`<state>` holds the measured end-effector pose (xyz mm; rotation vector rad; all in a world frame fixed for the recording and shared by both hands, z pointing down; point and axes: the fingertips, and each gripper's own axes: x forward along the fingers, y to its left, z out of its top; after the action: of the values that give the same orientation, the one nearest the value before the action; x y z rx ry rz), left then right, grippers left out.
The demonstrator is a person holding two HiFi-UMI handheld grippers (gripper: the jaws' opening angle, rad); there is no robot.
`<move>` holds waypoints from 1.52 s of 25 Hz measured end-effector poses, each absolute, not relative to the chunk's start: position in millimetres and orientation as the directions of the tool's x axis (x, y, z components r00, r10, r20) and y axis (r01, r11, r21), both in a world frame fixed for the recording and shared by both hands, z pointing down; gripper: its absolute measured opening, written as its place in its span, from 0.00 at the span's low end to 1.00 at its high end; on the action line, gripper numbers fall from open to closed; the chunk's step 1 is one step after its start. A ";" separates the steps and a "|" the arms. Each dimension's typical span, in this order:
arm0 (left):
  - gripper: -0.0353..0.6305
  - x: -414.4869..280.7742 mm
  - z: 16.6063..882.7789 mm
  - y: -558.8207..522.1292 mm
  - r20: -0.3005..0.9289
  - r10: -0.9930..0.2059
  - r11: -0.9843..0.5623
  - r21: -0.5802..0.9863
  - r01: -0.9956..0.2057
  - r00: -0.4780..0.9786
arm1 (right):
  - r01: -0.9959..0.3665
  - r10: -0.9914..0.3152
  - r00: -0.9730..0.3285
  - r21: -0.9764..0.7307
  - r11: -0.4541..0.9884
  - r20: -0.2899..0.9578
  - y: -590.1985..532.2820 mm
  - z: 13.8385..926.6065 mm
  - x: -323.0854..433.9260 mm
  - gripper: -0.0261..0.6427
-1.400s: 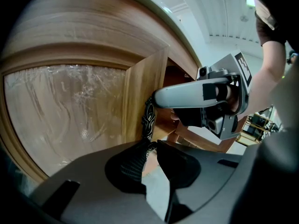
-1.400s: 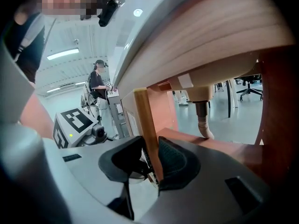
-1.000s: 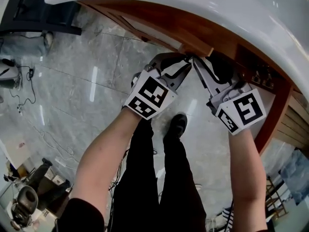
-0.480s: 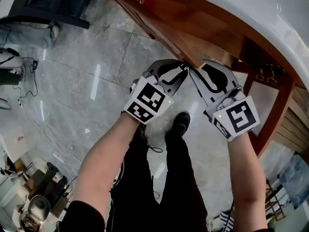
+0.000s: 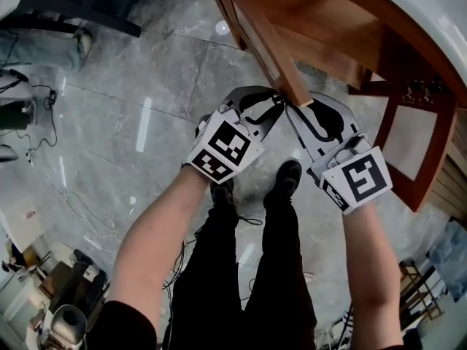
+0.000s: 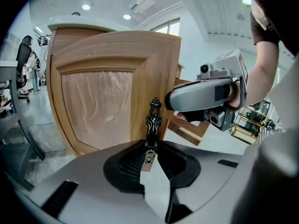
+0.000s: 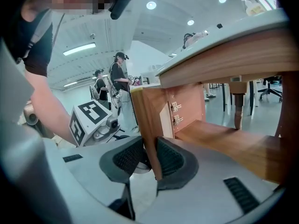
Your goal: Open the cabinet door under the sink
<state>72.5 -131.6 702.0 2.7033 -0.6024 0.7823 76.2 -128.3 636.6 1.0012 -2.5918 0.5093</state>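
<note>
Fingers [image 6: 131, 160] of left gripper [image 6: 149, 158]: narrow, clamped on ornate dark handle [image 6: 153, 120]. Fingers [image 7: 172, 160] of right gripper [image 7: 150, 161]: pinching free edge of cabinet door [image 7: 150, 120], jaws opening slightly. Door ajar, standing out from cabinet [image 5: 325, 28] under white sink counter [image 5: 430, 13].

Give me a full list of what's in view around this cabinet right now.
wooden cabinet door: one, light brown, swung open under the counter
ornate dark metal handle: one, black, near the door's free edge
white countertop: one, white, above
wooden shelf: one, brown, inside the cabinet
second framed door: one, reddish-brown, open at right
grey marble floor: one, grey, below
bystanders: two, dark clothes, far background
black shoes: two, black, on the floor
left gripper: one, grey, shut on the handle
right gripper: one, grey, pads on the door's edge, jaws opening slightly
</note>
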 end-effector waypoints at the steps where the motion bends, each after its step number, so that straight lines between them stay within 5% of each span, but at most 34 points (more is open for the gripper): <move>1: 0.18 63.9 702.7 -128.2 0.555 -0.313 -0.882 0.132 -0.453 0.771 | -0.691 -0.578 -0.705 -0.214 0.691 0.412 -124.1 637.3 67.7 0.20; 11: 0.21 -27.6 705.1 -110.7 0.563 -0.262 -0.912 0.121 -0.392 0.783 | -0.670 -0.545 -0.726 -0.258 0.696 0.419 -101.0 639.2 -22.4 0.21; 25: 0.16 -149.5 693.0 -131.6 0.657 -0.416 -0.787 0.086 -0.611 0.628 | -0.718 -0.583 -0.693 -0.337 0.609 0.424 -100.8 608.9 -87.0 0.12; 38: 0.15 -163.4 479.0 -56.6 0.574 -0.499 -0.711 0.158 -0.685 0.649 | -0.858 -0.698 -0.514 -0.294 0.422 0.498 -7.9 439.3 -29.7 0.08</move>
<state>-163.4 -56.6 479.0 2.5080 -0.9386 0.7164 -29.7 -7.9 439.3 1.3458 -2.3806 0.7551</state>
